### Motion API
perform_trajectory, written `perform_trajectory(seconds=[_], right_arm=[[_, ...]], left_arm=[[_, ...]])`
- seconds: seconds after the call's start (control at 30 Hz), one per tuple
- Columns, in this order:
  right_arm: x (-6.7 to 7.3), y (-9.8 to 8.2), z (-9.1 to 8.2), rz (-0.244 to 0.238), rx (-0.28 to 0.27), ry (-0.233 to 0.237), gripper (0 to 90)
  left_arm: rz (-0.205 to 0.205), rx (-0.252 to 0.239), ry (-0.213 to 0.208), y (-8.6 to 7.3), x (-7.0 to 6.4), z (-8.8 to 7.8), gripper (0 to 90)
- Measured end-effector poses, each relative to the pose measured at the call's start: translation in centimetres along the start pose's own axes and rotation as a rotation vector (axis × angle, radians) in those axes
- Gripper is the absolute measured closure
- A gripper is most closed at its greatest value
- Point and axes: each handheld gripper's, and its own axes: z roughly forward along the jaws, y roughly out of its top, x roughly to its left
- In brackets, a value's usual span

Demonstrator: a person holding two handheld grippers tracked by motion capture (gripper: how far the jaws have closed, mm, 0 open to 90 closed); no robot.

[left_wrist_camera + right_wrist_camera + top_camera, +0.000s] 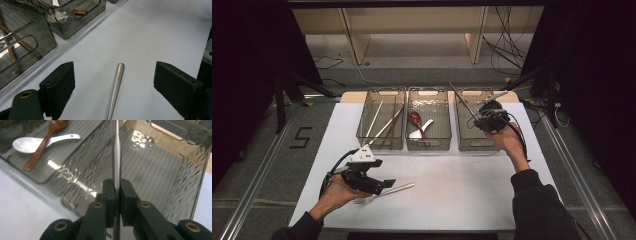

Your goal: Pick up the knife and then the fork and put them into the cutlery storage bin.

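Observation:
My right gripper (pixel 482 120) hovers over the right-hand smoky bin (pixel 472 146), shut on a thin metal utensil (pixel 461 99) that sticks up and away to the left. In the right gripper view the pads (pixel 109 192) clamp the utensil (pixel 116 150) edge-on above the bin's ribbed floor (pixel 155 172). My left gripper (pixel 387 184) rests low on the white table near the front left, open. A metal fork (pixel 398 189) lies there; its handle (pixel 116 87) runs between the wide-apart jaws without touching them.
Three smoky plastic bins stand in a row at the back. The left bin (pixel 384 90) holds chopsticks (pixel 384 127). The middle bin (pixel 428 90) holds a brown wooden spoon (pixel 42 145) and a white spoon (pixel 30 143). White table (pixel 462 190) stretches between the hands.

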Motion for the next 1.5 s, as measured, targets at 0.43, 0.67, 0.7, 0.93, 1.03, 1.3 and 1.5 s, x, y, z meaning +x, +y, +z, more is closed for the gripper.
perform_trajectory(seconds=[0.43,0.67,0.7,0.93,1.03,1.3,1.5], right_arm=[[-1.4,0.9,1.8,0.086,0.045,-0.031,84.2],[-1.7,1.1,2.4,0.121,0.060,-0.031,84.1],[-1.7,1.1,2.6,0.128,0.065,-0.033,84.1],[-1.8,1.0,3.3,0.155,0.096,-0.047,84.0],[-1.9,1.0,3.6,0.162,0.102,-0.050,84.0],[-1.8,0.7,4.4,0.180,0.133,-0.044,83.1],[-1.4,1.2,3.9,0.163,0.093,0.014,71.6]], left_arm=[[0.001,0.009,-0.001,0.0,-0.1,0.1,16.9],[0.006,0.014,-0.001,-0.1,0.0,0.2,16.9],[0.005,0.013,0.001,-0.1,0.0,0.2,16.9],[0.005,0.016,-0.001,-0.1,0.0,0.2,17.1],[0.006,0.017,-0.003,-0.1,0.0,0.2,17.1],[0.004,0.031,-0.010,-0.1,-0.1,0.3,17.1],[0.002,0.032,-0.009,-0.1,0.0,0.3,17.1]])
